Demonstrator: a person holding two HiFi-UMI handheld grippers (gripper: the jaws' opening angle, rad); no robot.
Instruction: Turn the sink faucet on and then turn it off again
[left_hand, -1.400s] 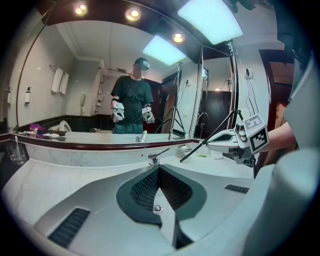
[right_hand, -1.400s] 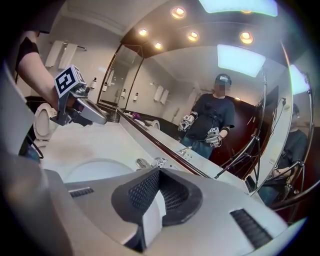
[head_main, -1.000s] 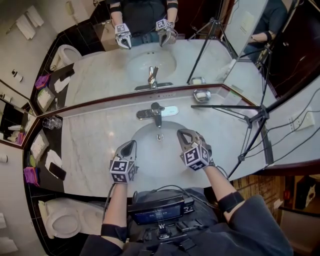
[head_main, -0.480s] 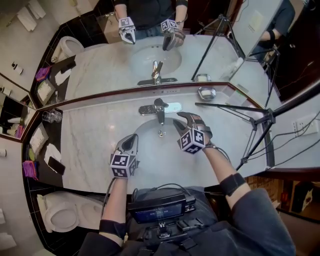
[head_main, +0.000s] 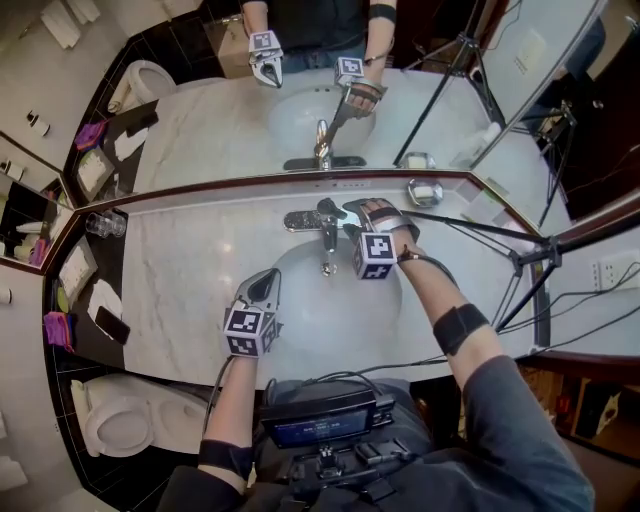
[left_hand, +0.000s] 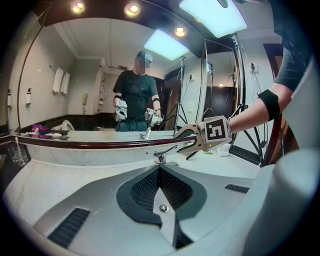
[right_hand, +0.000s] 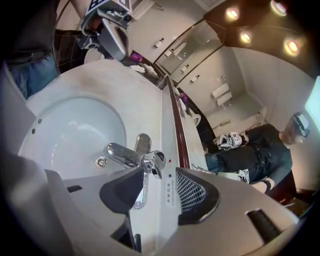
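The chrome faucet (head_main: 322, 228) stands behind the white basin (head_main: 300, 300), with its lever handle (head_main: 326, 208) on top. My right gripper (head_main: 352, 214) is right beside that handle, on its right. Its jaws are opening, and in the right gripper view the handle (right_hand: 154, 162) sits just ahead of the gap between them, untouched. No water shows at the spout (right_hand: 120, 153). My left gripper (head_main: 266, 283) hovers over the basin's near left rim, shut and empty. In the left gripper view its jaws (left_hand: 160, 170) point at the faucet (left_hand: 160, 156) and the right gripper (left_hand: 180, 142).
A soap dish (head_main: 425, 190) sits right of the faucet and a tripod (head_main: 520, 250) stands over the counter's right end. Glasses (head_main: 100, 225) and a phone (head_main: 110, 325) lie on the left ledge, with a toilet (head_main: 120, 430) below. A mirror backs the marble counter (head_main: 190, 270).
My right gripper has moved from the basin's near side up to the faucet handle, rolling as it went, and its jaws have gone from shut to wide apart. The left gripper stayed put.
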